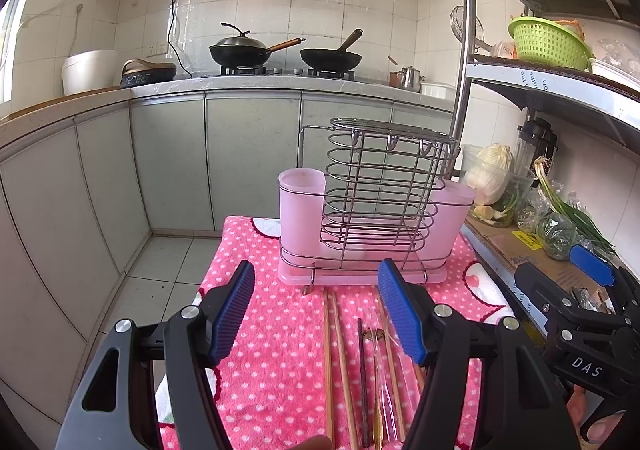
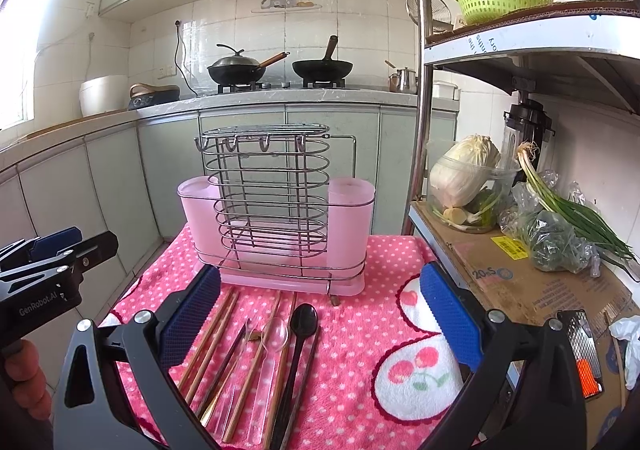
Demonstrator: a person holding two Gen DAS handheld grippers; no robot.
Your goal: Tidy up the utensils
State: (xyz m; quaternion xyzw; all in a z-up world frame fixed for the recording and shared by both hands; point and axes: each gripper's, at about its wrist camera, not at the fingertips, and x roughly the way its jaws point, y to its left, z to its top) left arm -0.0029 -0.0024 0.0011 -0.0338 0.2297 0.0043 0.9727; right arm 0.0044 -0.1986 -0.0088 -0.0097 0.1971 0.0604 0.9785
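Chopsticks (image 2: 208,346), a black spoon (image 2: 298,346) and a clear spoon (image 2: 272,338) lie side by side on the near part of a pink dotted towel (image 2: 360,370). Just beyond them stands a wire rack (image 2: 272,194) with two pink cups. Both the left gripper (image 1: 316,314) and the right gripper (image 2: 320,318) hang wide apart above the utensils, holding nothing.

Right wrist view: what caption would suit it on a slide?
Open right gripper poised over chopsticks and spoons before an empty pink utensil holder.
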